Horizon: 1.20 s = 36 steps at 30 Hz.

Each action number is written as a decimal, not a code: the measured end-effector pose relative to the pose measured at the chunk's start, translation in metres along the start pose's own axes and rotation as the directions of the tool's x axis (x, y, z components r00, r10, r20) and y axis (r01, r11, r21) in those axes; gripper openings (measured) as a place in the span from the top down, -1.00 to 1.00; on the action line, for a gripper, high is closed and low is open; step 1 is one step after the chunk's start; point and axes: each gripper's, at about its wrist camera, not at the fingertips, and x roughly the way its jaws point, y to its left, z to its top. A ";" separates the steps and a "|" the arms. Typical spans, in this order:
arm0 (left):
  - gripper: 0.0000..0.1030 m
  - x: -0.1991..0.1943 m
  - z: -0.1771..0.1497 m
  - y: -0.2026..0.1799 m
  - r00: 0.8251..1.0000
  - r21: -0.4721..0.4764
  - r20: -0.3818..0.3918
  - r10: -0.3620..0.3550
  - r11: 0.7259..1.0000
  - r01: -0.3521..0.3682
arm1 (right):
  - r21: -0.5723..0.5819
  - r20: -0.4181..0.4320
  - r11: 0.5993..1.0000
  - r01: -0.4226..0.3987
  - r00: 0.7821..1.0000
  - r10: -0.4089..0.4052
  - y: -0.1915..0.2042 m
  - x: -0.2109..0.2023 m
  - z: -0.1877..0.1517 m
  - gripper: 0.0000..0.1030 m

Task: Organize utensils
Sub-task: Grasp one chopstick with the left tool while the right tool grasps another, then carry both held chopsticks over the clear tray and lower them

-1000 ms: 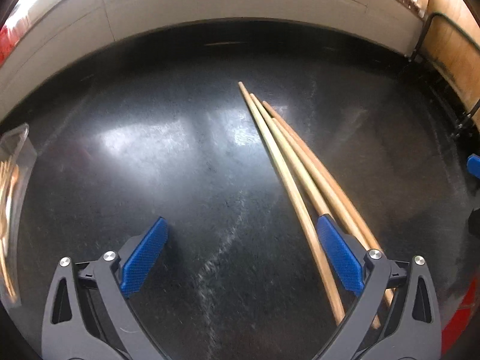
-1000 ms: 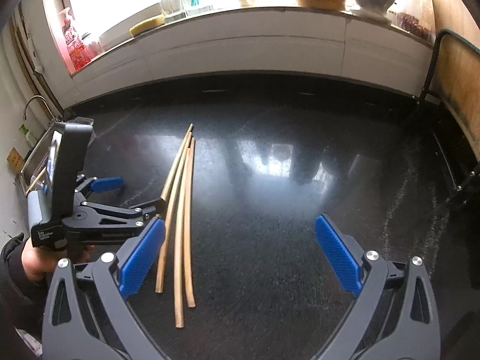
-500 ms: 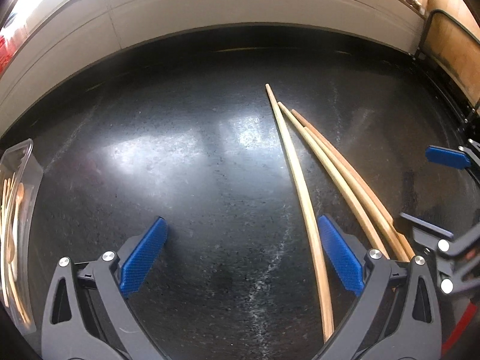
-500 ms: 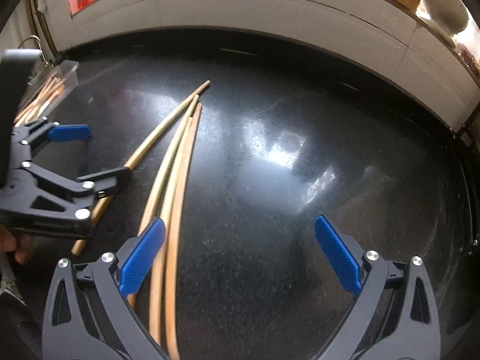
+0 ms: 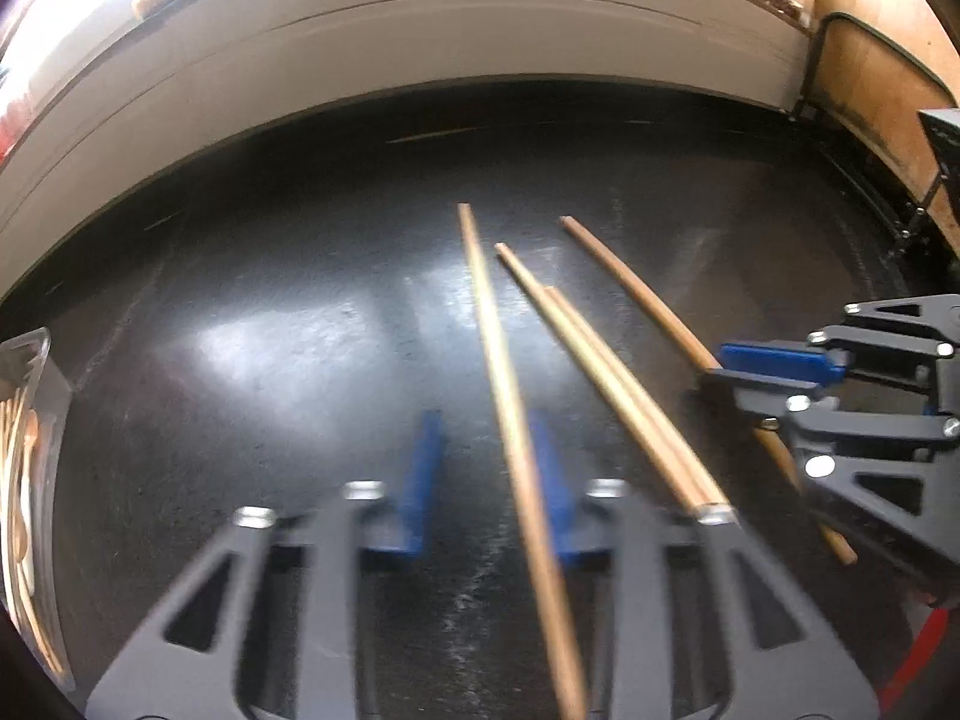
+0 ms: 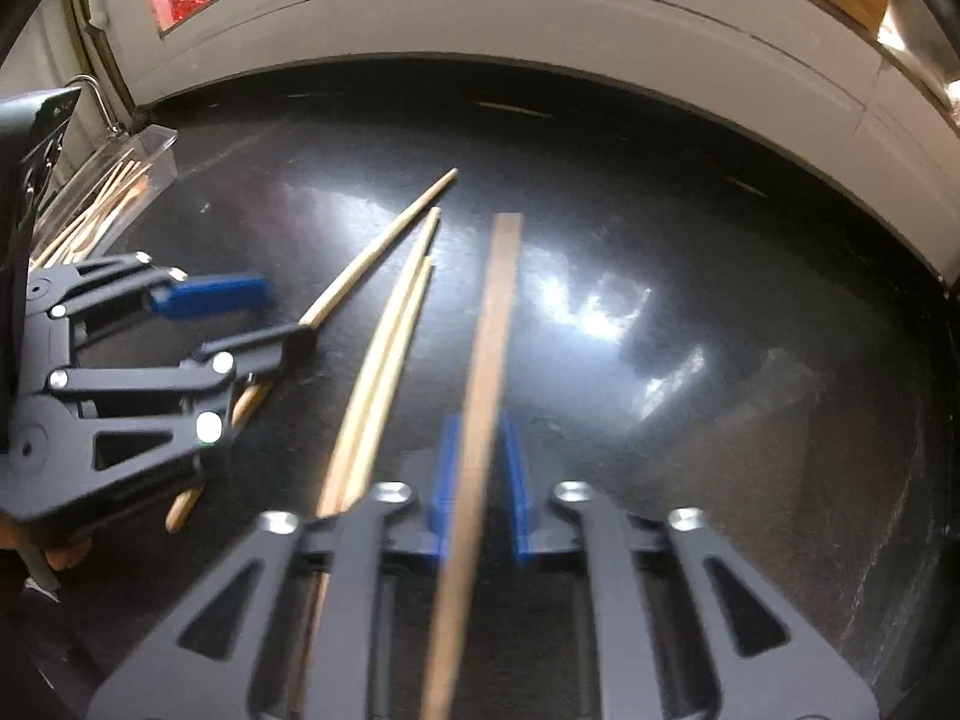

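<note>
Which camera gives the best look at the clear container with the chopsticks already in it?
The right wrist view: the clear container shows an open corner, its walls and the light sticks lying inside. The left wrist view catches only a distorted sliver of the clear container at its left edge.

left gripper (image 5: pixel 487 468) closing around chopstick (image 5: pixel 510 396), dark counter (image 5: pixel 270 300)

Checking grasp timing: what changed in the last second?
Both grippers went from wide open to closing on a chopstick each: left gripper on the leftmost chopstick, right gripper on the rightmost chopstick. Middle pair and the tray stayed put.
</note>
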 end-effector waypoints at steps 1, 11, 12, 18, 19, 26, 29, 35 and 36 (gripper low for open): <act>0.86 0.000 0.000 -0.001 1.000 -0.001 -0.001 -0.013 1.000 0.013 | 0.004 0.003 1.000 -0.003 1.000 0.003 0.002 0.000 0.000 0.85; 0.89 -0.023 0.003 0.010 1.000 -0.049 0.012 -0.017 0.999 0.018 | 0.163 0.026 0.987 0.004 1.000 -0.009 -0.005 -0.013 -0.002 0.88; 0.89 -0.026 0.003 0.012 1.000 -0.051 0.016 -0.011 0.999 0.012 | 0.176 0.035 0.984 0.004 0.999 -0.010 -0.004 -0.020 -0.001 0.87; 0.89 -0.072 -0.004 0.034 0.999 -0.101 0.052 0.012 0.995 -0.006 | 0.213 0.104 0.977 -0.009 0.994 -0.014 0.012 -0.067 0.007 0.88; 0.89 -0.081 -0.006 0.040 0.998 -0.109 0.059 0.013 0.994 -0.007 | 0.214 0.117 0.977 -0.020 0.993 -0.006 0.017 -0.075 0.009 0.88; 0.89 -0.137 -0.018 0.077 0.993 -0.157 0.110 0.039 0.987 -0.021 | 0.191 0.198 0.973 -0.128 0.976 0.090 0.065 -0.109 0.035 0.88; 0.89 -0.161 -0.031 0.107 0.989 -0.197 0.127 0.071 0.979 -0.045 | 0.167 0.210 0.969 -0.181 0.967 0.144 0.096 -0.112 0.050 0.88; 0.89 -0.200 -0.056 0.173 0.978 -0.290 0.134 0.161 0.950 -0.117 | 0.104 0.216 0.951 -0.290 0.940 0.263 0.166 -0.111 0.088 0.88; 0.89 -0.206 -0.060 0.183 0.976 -0.306 0.133 0.172 0.944 -0.125 | 0.088 0.213 0.946 -0.311 0.934 0.287 0.181 -0.108 0.095 0.88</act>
